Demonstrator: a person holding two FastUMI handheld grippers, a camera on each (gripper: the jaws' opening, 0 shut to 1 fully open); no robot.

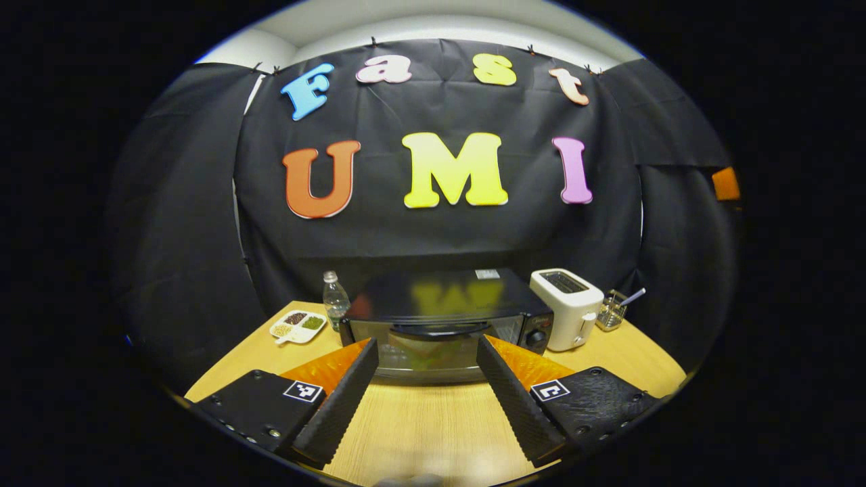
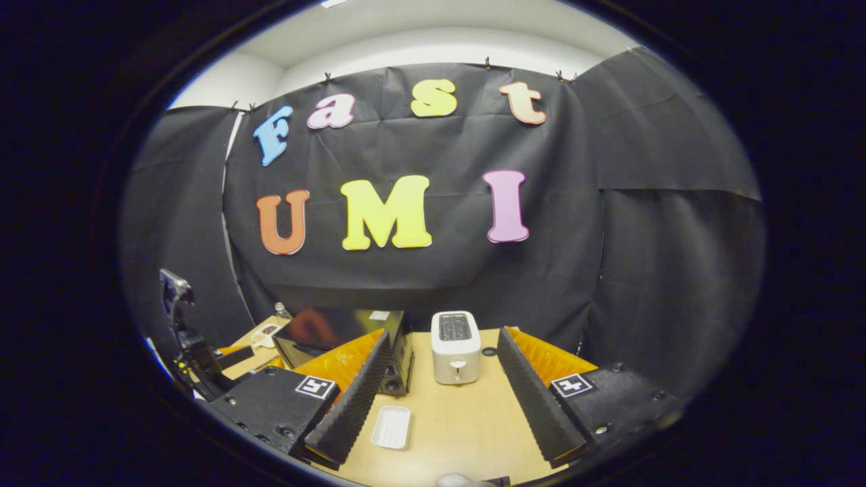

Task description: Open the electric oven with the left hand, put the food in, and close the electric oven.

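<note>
Wooden table (image 1: 433, 426) is set with the oven (image 1: 443, 325) still closed, both claws, left (image 1: 427, 352) and right (image 2: 443, 345), held released, nothing yet begun.

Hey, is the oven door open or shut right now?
Shut. In the left gripper view the electric oven has its glass door upright against the front, handle at the top, and the left gripper is open, short of it.

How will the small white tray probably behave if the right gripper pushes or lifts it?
The tray looks shallow and thin-walled, so it is probably light and stiff. Lying flat on the smooth table, it would likely slide rather than tip or roll. Its low rim gives the open right gripper little to hold, so a pinch may slip.
</note>
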